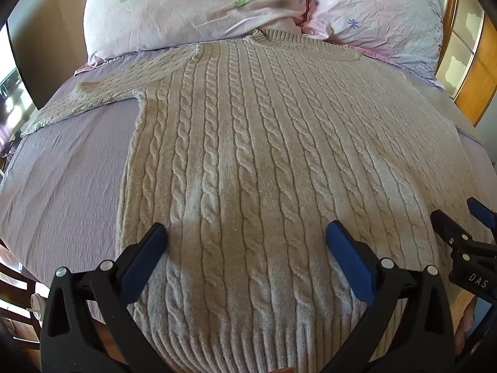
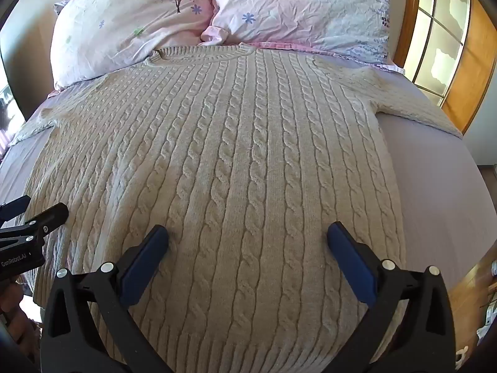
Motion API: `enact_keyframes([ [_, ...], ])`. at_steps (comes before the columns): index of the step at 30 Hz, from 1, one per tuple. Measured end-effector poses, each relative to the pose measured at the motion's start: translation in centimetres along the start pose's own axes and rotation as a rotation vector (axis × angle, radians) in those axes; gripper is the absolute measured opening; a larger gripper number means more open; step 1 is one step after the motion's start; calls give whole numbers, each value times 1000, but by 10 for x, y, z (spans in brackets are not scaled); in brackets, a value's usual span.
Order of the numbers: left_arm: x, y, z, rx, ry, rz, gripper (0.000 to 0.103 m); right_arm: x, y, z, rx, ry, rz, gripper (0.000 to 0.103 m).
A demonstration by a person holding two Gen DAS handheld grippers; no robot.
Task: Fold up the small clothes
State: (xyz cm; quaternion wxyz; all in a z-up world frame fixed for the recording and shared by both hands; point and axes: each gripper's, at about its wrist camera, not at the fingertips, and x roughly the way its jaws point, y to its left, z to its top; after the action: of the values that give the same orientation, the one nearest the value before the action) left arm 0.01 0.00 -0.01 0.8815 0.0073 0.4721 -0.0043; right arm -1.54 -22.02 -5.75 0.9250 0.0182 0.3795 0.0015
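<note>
Flat sweater point(image 1: 248, 155), both grippers' jaws wide apart

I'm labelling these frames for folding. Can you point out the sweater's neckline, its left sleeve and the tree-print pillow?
sweater neckline point(image 2: 202, 54), right wrist view, ribbed collar band.
left sleeve point(image 1: 93, 99), left wrist view, mid-sleeve lying on the sheet.
tree-print pillow point(image 1: 192, 6), left wrist view, middle of the pillowcase.

A cream cable-knit sweater point(image 1: 248, 155) lies flat, sleeves spread, collar toward the pillows.
</note>
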Motion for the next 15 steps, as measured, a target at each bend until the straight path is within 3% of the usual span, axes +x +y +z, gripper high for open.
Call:
enact_keyframes([
  [15, 0, 0, 0, 0, -3, 1, 101, -1, 0, 0, -1, -3, 0, 102],
])
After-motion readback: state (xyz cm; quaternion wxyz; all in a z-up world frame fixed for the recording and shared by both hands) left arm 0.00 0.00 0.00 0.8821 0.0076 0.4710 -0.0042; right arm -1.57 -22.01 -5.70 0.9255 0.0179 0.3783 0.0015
